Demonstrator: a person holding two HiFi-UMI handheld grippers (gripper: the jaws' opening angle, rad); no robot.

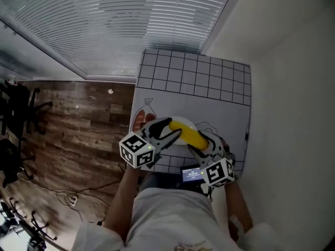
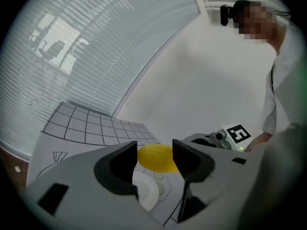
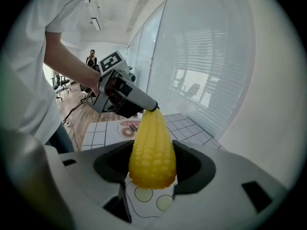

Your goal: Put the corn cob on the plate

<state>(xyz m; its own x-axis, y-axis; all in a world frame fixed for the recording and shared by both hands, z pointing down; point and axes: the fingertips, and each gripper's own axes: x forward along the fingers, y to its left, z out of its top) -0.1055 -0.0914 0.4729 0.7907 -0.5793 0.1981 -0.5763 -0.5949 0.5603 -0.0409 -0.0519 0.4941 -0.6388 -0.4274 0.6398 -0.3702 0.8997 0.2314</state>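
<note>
The yellow corn cob [image 1: 189,134] hangs over the near part of the table, with my right gripper [image 1: 203,144] shut on its thick end. In the right gripper view the cob [image 3: 152,150] stands between the jaws, its point aimed away. A white plate [image 1: 188,123] lies under the cob and is mostly hidden; the left gripper view shows its rim [image 2: 146,191] below the jaws. My left gripper [image 1: 171,130] comes in from the left, open, its tips at the cob's pointed end [image 2: 156,157]. Nothing is between the left gripper's [image 2: 154,163] jaws.
The table carries a white mat [image 1: 199,77] with a black grid at the far end and drawn outlines near me. A printed food picture [image 1: 140,120] lies left of the plate. There is wooden floor [image 1: 78,124] to the left, a wall close on the right, and window blinds beyond.
</note>
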